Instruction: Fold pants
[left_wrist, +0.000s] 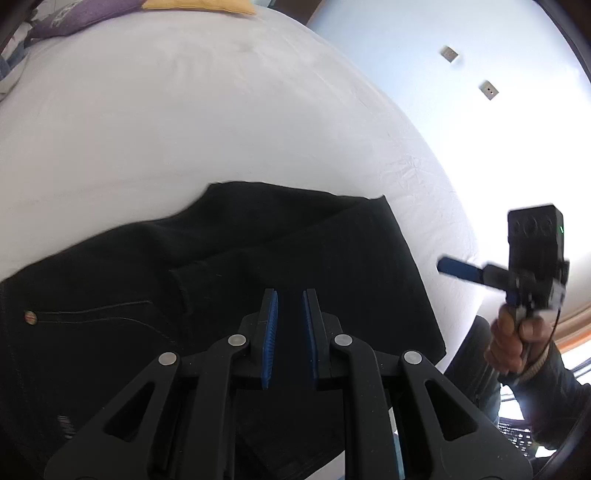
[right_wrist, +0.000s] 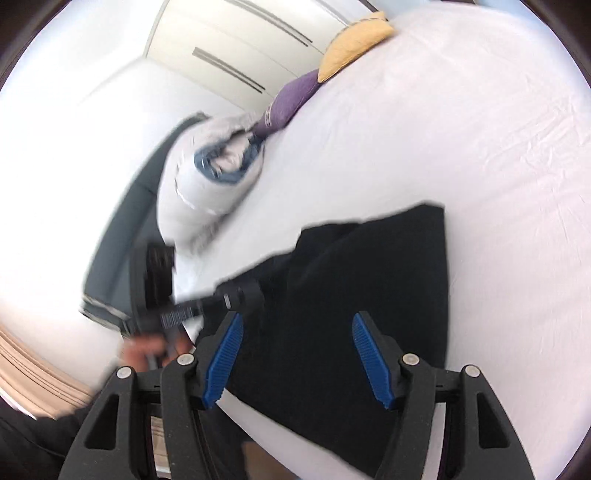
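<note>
Black pants lie folded on the white bed, near its front edge. A rivet and a pocket seam show on the left part. My left gripper hovers above the pants with a narrow gap between its blue pads, holding nothing. My right gripper is wide open and empty above the pants. It also shows in the left wrist view, off the pants' right edge, held by a hand. The left gripper shows blurred in the right wrist view.
A yellow pillow and a purple pillow lie at the far end of the bed. A bundled white and blue duvet sits at the bed's side. A white wardrobe stands beyond.
</note>
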